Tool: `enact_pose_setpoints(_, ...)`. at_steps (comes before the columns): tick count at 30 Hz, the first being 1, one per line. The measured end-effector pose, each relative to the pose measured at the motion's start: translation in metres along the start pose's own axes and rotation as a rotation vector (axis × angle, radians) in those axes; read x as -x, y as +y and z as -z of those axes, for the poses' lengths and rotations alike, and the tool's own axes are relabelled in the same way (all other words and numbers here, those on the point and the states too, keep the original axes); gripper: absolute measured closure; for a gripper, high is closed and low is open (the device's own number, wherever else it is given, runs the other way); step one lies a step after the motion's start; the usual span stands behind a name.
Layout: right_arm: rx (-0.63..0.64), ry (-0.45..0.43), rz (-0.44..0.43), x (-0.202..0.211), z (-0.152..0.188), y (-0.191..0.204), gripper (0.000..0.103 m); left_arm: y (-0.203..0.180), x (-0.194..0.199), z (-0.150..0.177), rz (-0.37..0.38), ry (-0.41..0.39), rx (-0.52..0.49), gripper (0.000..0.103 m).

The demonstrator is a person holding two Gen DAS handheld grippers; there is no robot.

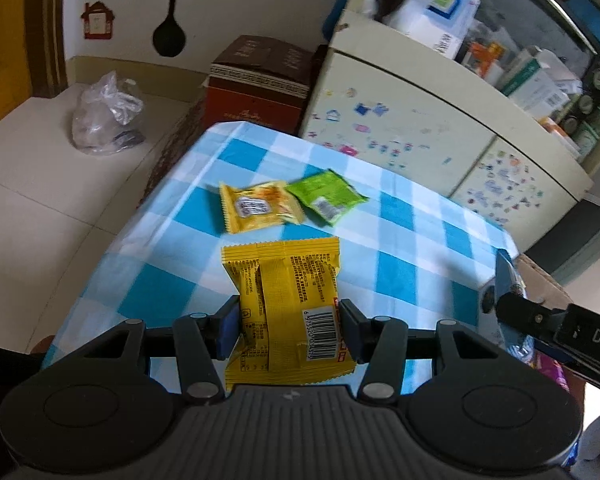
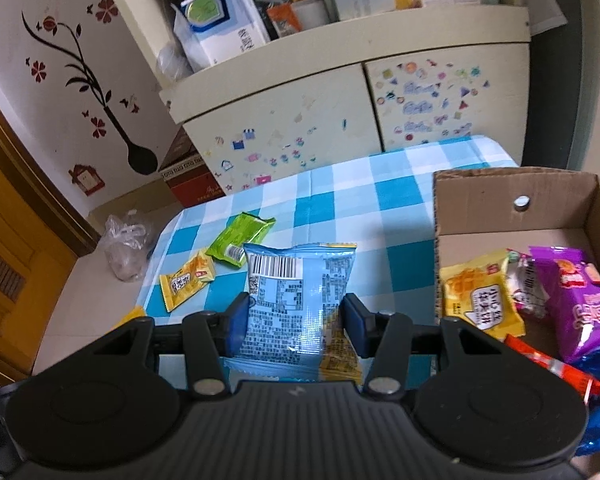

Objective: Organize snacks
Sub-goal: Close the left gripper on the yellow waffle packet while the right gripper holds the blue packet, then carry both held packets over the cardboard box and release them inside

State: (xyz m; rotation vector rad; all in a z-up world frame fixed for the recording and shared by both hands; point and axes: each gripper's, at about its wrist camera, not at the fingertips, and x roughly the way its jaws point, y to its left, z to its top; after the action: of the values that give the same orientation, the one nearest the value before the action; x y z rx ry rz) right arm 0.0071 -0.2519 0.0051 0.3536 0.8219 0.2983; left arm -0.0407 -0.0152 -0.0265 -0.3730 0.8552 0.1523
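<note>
Black gripper housings fill the bottom of both views. Left gripper (image 1: 288, 330) is clamped on a yellow pack (image 1: 288, 304), held back side up above the cloth; its barcode (image 1: 327, 332) sits against the pad at 3 o'clock, digits blurred, the rest small Chinese print I cannot read. Right gripper (image 2: 296, 326) is pinched on a blue pack (image 2: 296, 304), also back side up, barcode at its top left, a yellow-printed corner showing at its 5 o'clock.

Two packs lie on the checked cloth (image 1: 400, 240), touching: an orange pack (image 1: 258, 206) and, at its 2 o'clock, a green pack (image 1: 328, 196), each with a small white label too blurred to read.

At 3 o'clock in the right view stands an open carton (image 2: 512, 188) holding snacks: a yellow one with large Chinese characters in a speech bubble, a purple one, a red one, and a blue one cut off by the frame.

Bare cloth lies open between the loose packs and the carton. Its left edge drops off toward pale floor with a plastic bag (image 1: 104, 116). Beyond the far edge is a stickered cabinet (image 2: 312, 120), shelf crammed with boxes.

In the left view, the right gripper's arm enters at 3 o'clock, lettered "DA", then cut off.
</note>
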Motion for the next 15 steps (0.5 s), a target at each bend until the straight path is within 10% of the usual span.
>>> enact_pose_setpoints(15,-0.146,-0.13,0.053,0.062,-0.013,-0.066,0.053,-0.086,0.02,0.011,0.136,-0.008,-0.116,0.046)
